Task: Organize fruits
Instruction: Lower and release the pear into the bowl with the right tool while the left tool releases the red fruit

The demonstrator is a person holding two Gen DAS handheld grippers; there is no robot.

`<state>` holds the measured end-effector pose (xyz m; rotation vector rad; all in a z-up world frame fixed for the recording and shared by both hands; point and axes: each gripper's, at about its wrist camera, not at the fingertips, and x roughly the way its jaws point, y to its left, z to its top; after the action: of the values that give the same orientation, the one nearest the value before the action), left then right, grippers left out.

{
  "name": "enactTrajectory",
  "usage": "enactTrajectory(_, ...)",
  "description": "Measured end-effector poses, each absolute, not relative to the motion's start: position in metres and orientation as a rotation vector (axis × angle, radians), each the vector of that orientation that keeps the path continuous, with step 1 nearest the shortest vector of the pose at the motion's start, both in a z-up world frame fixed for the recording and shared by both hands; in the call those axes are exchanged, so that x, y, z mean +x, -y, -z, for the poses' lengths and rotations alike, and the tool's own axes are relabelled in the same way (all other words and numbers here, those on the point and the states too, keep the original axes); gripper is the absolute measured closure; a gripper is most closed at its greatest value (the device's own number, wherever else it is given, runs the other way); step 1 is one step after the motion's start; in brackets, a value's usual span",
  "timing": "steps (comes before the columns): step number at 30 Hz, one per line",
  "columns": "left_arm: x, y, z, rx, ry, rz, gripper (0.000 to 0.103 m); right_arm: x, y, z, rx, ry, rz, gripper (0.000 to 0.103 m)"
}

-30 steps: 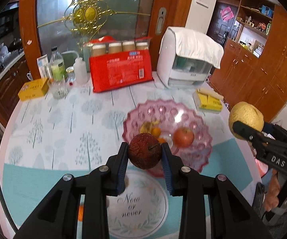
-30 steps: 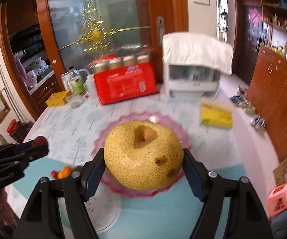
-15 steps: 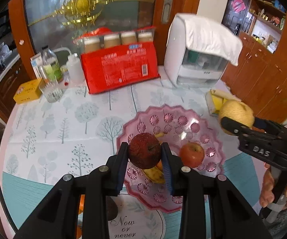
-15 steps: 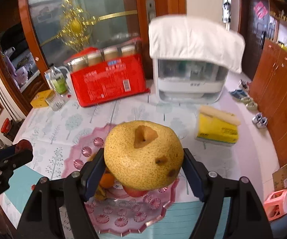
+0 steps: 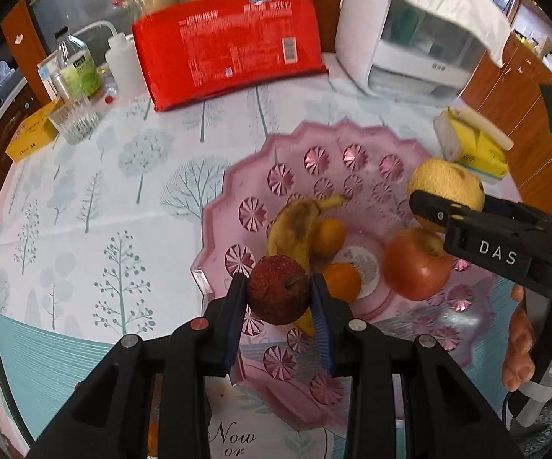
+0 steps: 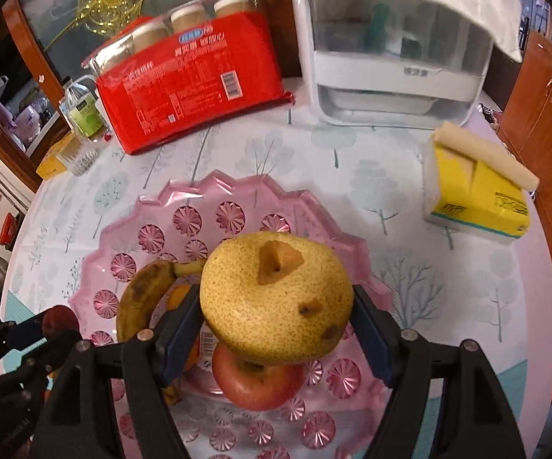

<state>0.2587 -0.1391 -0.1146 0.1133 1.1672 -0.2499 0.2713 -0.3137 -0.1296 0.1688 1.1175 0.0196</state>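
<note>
My left gripper is shut on a dark red apple, held over the near left rim of a pink scalloped fruit bowl. My right gripper is shut on a large yellow pear, held above the bowl; the pear also shows in the left wrist view. In the bowl lie a browned banana, two small oranges and a bright red apple, which sits just under the pear.
A red pack of paper cups, a white appliance with a cloth, a yellow tissue pack, a glass, bottles and a yellow box stand round the back. The table edge curves at left and right.
Both grippers have moved forward and down over the bowl, still holding their fruit. The pear now hangs just above the red apple in the bowl.
</note>
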Motion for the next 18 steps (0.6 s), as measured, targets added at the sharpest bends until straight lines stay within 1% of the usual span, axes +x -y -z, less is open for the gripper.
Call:
enactTrajectory(6,0.264,0.142,0.131,0.120,-1.195,0.247,0.072,0.282,0.306,0.141,0.153,-1.129,-0.032,0.028)
enactTrajectory(13,0.267,0.144,0.138,0.127,-1.207,0.249,0.072,0.291,0.291,0.153,0.107,-1.157,-0.022,0.027)
enactTrajectory(18,0.268,0.144,0.143,0.119,-1.225,0.244,0.071,0.295,0.286,0.167,0.122,-1.200,-0.047,0.027)
